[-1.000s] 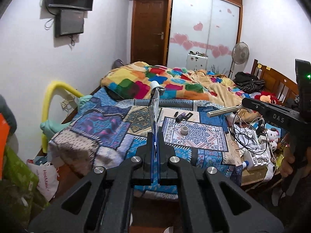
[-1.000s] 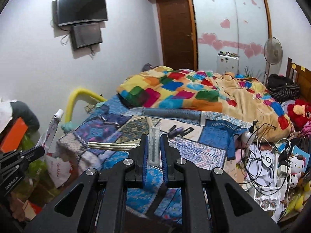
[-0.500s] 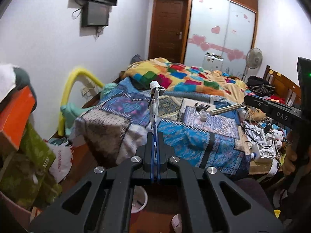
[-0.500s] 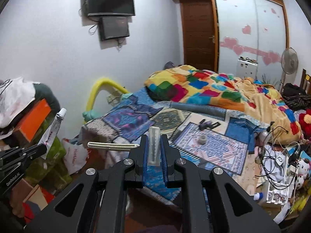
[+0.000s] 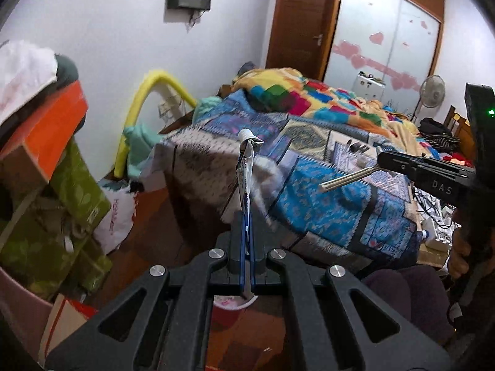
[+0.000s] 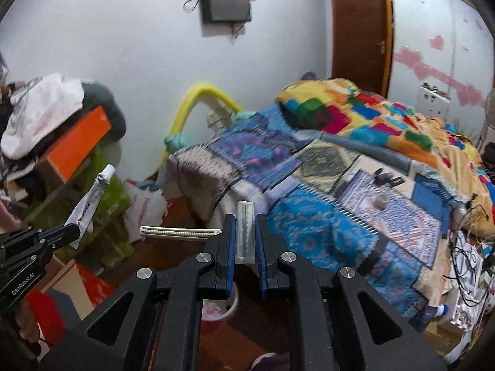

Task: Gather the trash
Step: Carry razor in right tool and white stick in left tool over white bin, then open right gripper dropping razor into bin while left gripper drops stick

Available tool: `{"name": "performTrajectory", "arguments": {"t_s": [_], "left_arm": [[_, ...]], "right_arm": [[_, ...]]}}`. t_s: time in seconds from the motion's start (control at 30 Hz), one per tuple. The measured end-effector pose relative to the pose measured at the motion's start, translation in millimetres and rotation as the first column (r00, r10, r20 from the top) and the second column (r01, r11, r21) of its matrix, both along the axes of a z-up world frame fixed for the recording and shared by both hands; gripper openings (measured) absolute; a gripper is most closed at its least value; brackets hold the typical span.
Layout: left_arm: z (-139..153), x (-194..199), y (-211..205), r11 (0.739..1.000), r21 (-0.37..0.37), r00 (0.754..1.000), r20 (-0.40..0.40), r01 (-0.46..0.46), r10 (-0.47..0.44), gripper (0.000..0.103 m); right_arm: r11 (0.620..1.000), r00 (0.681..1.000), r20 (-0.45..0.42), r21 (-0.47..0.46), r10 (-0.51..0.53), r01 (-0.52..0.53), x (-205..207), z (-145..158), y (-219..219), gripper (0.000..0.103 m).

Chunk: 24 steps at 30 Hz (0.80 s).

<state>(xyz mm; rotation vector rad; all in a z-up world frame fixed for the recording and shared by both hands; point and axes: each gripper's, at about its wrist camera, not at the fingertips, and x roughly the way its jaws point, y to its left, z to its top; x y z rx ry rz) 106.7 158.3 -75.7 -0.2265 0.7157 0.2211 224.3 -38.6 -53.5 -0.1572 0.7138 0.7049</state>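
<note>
Between left fingers [image 5: 246,247]: squeezed tube [image 5: 246,167].

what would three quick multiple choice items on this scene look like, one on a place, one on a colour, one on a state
1. Where is the small white-rimmed bin?
A. on the bed
B. on the floor below the grippers
C. on the orange box

2. What colour is the cap of the squeezed tube?
A. white
B. red
C. black

3. How is the right gripper?
A. open and empty
B. shut with nothing in it
C. shut on a clear comb-like piece

Answers:
1 B, its rim shows on the wooden floor just under the fingers in both wrist views.
2 A, a white cap tops the tube held in the left gripper.
3 C, the blue pads press on the clear piece, whose ribbed cream arm sticks out sideways.
</note>
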Motion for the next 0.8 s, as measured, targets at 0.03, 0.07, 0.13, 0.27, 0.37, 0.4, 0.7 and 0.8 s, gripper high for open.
{"name": "performTrajectory", "arguments": {"t_s": [0.03,0.07,0.13,0.27,0.37,0.4,0.7,0.8], "left_arm": [[-7,0,4,1.000,-0.011,1.000,-0.013,-0.006,0.006,0.001],[-12,2,7,1.000,-0.019,1.000,-0.024,-0.011,0.011,0.001],[-26,3,16,0.999,-0.043,0.998,-0.054,-0.026,0.023,0.001],[-54,5,29,0.995,-0.085,0.993,-0.110,-0.057,0.048,0.001],[-76,8,38,0.990,-0.119,0.985,-0.158,-0.082,0.063,0.001],[-84,9,42,0.987,-0.129,0.982,-0.178,-0.094,0.070,0.001],[-118,29,55,0.970,-0.206,0.965,-0.250,-0.132,0.078,0.001],[-129,42,53,0.968,-0.218,0.960,-0.274,-0.126,0.063,0.001]], "right_arm": [[1.000,1.000,-0.007,-0.010,0.010,-0.010,-2,-4,7,0.011],[0.999,1.000,-0.018,-0.022,0.023,-0.024,-2,-10,14,0.011],[0.998,0.998,-0.041,-0.044,0.046,-0.048,-2,-21,27,0.011],[0.991,0.991,-0.097,-0.090,0.087,-0.096,-1,-48,51,0.011],[0.983,0.984,-0.144,-0.134,0.109,-0.129,1,-70,69,0.011],[0.980,0.981,-0.158,-0.145,0.115,-0.138,2,-77,74,0.011],[0.947,0.925,-0.329,-0.187,0.189,-0.260,22,-130,121,0.027],[0.951,0.913,-0.370,-0.178,0.173,-0.253,31,-140,124,0.036]]}}
